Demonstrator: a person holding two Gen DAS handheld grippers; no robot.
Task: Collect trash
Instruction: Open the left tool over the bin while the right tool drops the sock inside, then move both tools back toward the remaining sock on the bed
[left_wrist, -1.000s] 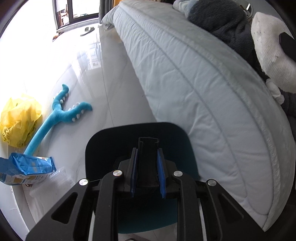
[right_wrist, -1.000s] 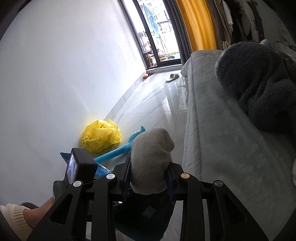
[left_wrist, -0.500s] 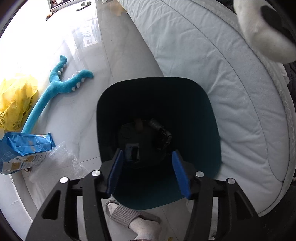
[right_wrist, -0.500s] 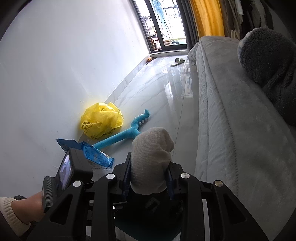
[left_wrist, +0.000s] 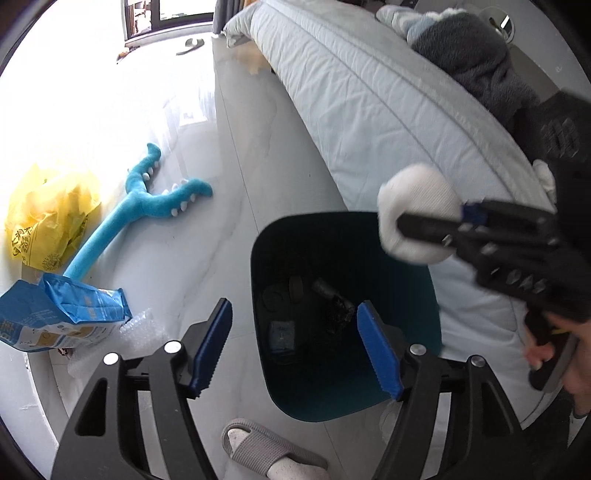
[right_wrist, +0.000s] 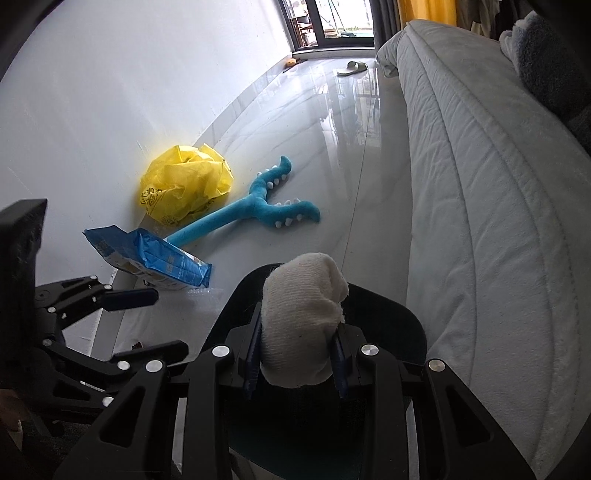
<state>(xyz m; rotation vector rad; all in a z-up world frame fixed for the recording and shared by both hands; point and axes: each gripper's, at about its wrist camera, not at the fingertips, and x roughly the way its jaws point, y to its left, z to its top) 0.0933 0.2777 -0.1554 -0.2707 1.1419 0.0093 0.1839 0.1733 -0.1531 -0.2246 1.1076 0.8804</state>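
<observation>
The right tool (right_wrist: 297, 356) is clenching a white sock (right_wrist: 303, 321) above the dark bin (left_wrist: 347, 317). The left tool (left_wrist: 293, 349) is opening, gripping nothing, with the bin's mouth at its twelve o'clock and the sock at two o'clock.

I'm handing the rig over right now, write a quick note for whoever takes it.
Left tongs: opening, nothing between them, above the dark bin.
Right tongs: shut on a white sock, over the bin's rim.
Done: some dark items already lie in the bin.
Left: drop the sock in, then collect the yellow bag, blue packet and bubble wrap by the wall. The blue plush toy may not be trash.
</observation>
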